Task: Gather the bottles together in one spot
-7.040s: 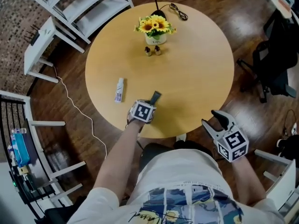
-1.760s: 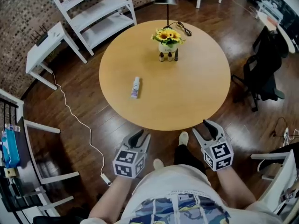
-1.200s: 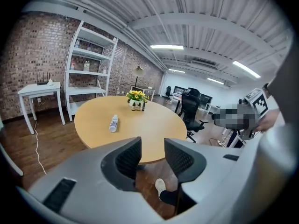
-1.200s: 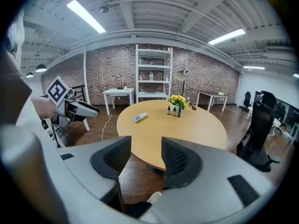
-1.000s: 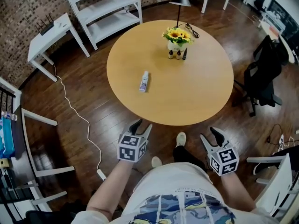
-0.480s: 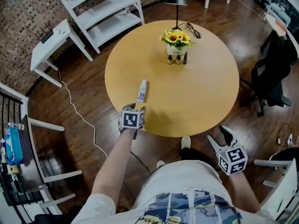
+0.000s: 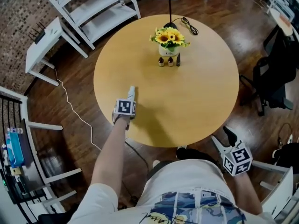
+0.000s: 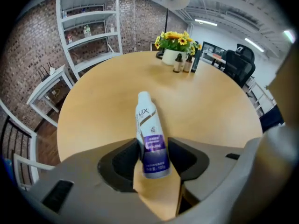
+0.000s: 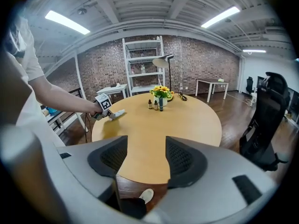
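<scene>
A white plastic bottle with a purple label point(image 8: 148, 129) lies on its side on the left part of the round, light wooden table point(image 7: 201, 92), cap pointing away from me. My left hand-held gripper point(image 8: 154, 149) has closed in on it: the two dark pads press against both sides of the bottle's lower end, and the bottle is not yet lifted.

Half a second ago this hand-held gripper was at the near edge of the table, short of the bottle. A second ago both were off the table altogether. The bottle itself has not shifted. I judge the reach finished and the pickup just beginning.

Well apart, towards the far side of the table, three small dark bottles point(image 7: 169, 62) stand in a row, just in front of a white vase of yellow sunflowers point(image 7: 168, 38). That looks like the natural gathering spot.

My right hand-held gripper point(image 7: 229, 141) hangs off the table's near edge, jaws spread, nothing between them.
</scene>
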